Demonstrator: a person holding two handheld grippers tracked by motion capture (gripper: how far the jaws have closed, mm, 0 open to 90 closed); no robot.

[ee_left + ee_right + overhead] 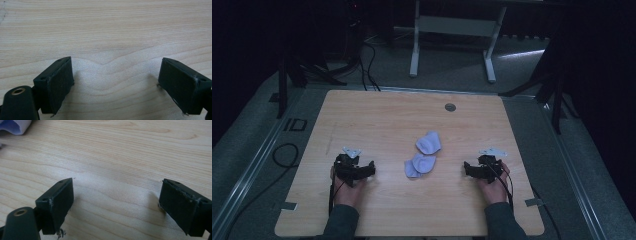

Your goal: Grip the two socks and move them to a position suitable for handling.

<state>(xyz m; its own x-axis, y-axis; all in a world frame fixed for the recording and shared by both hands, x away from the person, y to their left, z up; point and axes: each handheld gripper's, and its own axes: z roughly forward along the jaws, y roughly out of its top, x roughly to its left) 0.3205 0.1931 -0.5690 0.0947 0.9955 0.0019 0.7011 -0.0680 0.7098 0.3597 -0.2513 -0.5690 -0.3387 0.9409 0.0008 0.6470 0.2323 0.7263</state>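
Two pale lavender socks lie crumpled in the middle of the wooden table (377,120): one sock (429,143) farther back, the other (419,165) just in front of it and touching it. My left gripper (371,169) rests on the table to their left, jaws wide open over bare wood (115,75). On the right, my right gripper (467,168) also stands open on the table, nothing between its jaws (116,200). A corner of a pale sock (16,126) shows at the top left of the right gripper view.
A round grey cable grommet (450,107) sits near the table's far edge. Beyond the table stand a white desk frame (452,35) and black stands with cables on the floor. Tape marks the table's front corners.
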